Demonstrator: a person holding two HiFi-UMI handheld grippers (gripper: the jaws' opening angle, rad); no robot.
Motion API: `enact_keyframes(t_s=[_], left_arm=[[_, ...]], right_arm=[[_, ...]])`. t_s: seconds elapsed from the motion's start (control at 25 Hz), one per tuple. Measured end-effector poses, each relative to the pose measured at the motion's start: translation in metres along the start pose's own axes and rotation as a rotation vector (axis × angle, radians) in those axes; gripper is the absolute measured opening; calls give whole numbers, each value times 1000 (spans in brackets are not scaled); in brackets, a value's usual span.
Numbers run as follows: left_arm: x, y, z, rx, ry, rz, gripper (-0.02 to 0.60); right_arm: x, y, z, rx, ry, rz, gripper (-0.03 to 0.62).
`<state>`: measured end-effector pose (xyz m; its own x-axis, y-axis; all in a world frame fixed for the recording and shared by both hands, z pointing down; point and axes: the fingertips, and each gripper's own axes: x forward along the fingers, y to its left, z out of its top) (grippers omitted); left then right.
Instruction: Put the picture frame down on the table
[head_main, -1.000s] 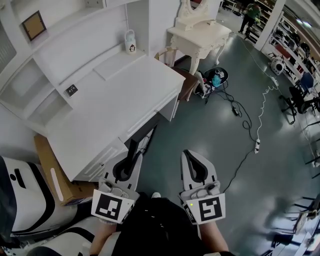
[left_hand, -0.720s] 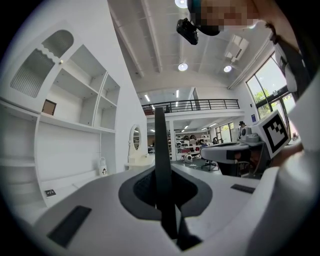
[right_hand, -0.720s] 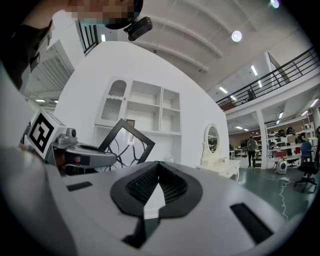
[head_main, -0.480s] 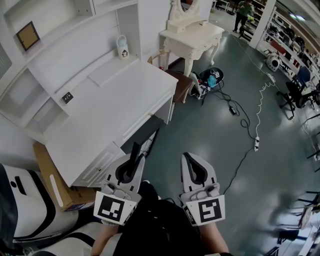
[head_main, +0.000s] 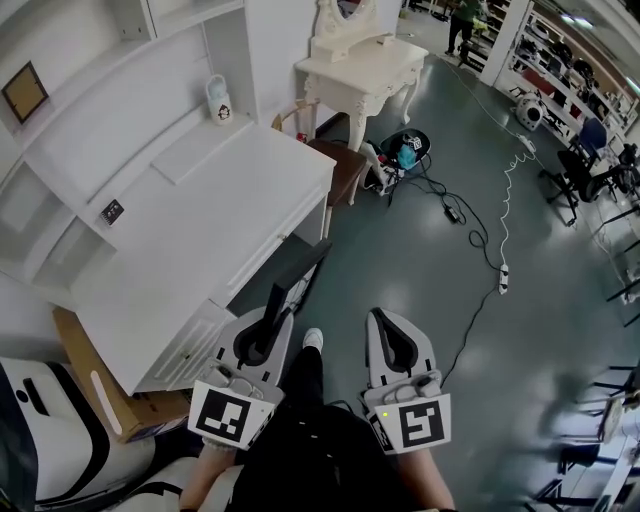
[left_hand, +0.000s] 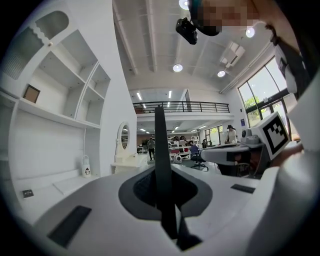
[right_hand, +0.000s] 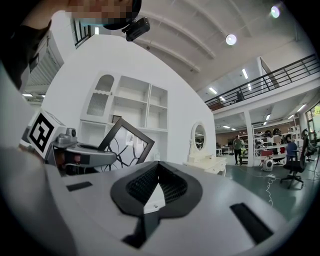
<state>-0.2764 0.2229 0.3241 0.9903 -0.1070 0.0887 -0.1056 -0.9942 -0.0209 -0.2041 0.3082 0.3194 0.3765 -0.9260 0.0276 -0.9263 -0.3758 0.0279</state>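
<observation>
Two grippers point level, side by side above the grey-green floor (head_main: 420, 250). The left gripper (head_main: 262, 325) is clamped on the lower edge of a dark picture frame (head_main: 298, 280), which stands upright between its jaws and shows as a thin black strip in the left gripper view. The right gripper view shows its face, with black curling lines on a pale ground. The frame hangs in the air just off the front edge of the white desk (head_main: 200, 240), not on its top. The right gripper (head_main: 385, 325) has its jaws pressed together with nothing between them. A shelf unit (head_main: 120, 150) rises behind the desk, with a small framed picture (head_main: 24, 91) in one compartment. A white dressing table (head_main: 360, 65) stands beyond, and a cardboard box (head_main: 85, 360) leans beside the desk.
</observation>
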Motion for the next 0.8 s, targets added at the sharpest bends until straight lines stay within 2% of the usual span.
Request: enact_keyframes(t_s=[0.6,0.8], left_arm=[[132,41,16,24,-3,-128,18],[173,63,24,11,-4,-136,18]], right_arm=[[92,-76,5,-22,19,-76,2],[130,-104,9,-15,29,-91,2]])
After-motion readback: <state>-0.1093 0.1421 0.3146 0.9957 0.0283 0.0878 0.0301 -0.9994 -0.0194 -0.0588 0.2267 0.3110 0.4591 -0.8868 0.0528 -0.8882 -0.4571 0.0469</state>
